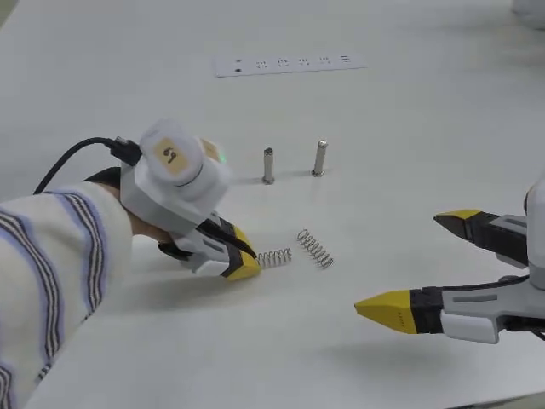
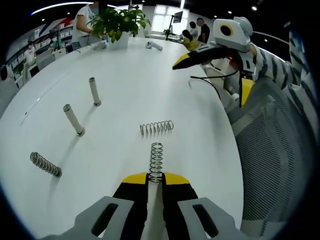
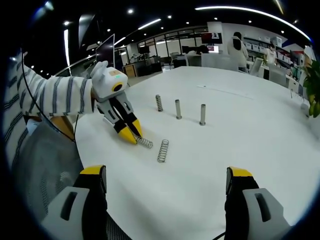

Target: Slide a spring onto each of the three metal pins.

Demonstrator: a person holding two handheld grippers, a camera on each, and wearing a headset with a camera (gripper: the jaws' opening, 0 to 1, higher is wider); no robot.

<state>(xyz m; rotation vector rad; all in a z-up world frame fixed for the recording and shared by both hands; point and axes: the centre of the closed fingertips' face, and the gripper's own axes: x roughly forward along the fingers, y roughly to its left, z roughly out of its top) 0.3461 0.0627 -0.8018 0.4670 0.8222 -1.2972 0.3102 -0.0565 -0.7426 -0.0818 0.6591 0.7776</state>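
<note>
- Your first pin (image 1: 268, 166) and second pin (image 1: 320, 158) are bare metal and stand upright side by side.
- Your third pin (image 3: 159, 103) stands at the row's end and already wears a spring.
- The held spring (image 2: 156, 159) has one end pinched in your left gripper (image 2: 155, 178).
- The loose spring (image 1: 315, 248) lies flat just beside it.

This is an open-plan office. A long white table (image 1: 426, 102) with a rounded edge carries the work, and a flush strip of power sockets (image 1: 289, 64) is set into its top, toward the far side in the head view. A grey mesh office chair (image 2: 280, 165) stands just beside the table's near edge. A leafy potted plant (image 2: 119, 22) sits at a far edge of the table. Beyond the table are rows of desks (image 3: 150, 62), a screen (image 3: 216, 37) mounted high, and people (image 3: 236, 47) standing about. The dark ceiling holds strip lights (image 3: 240, 9) and small spotlights.
</note>
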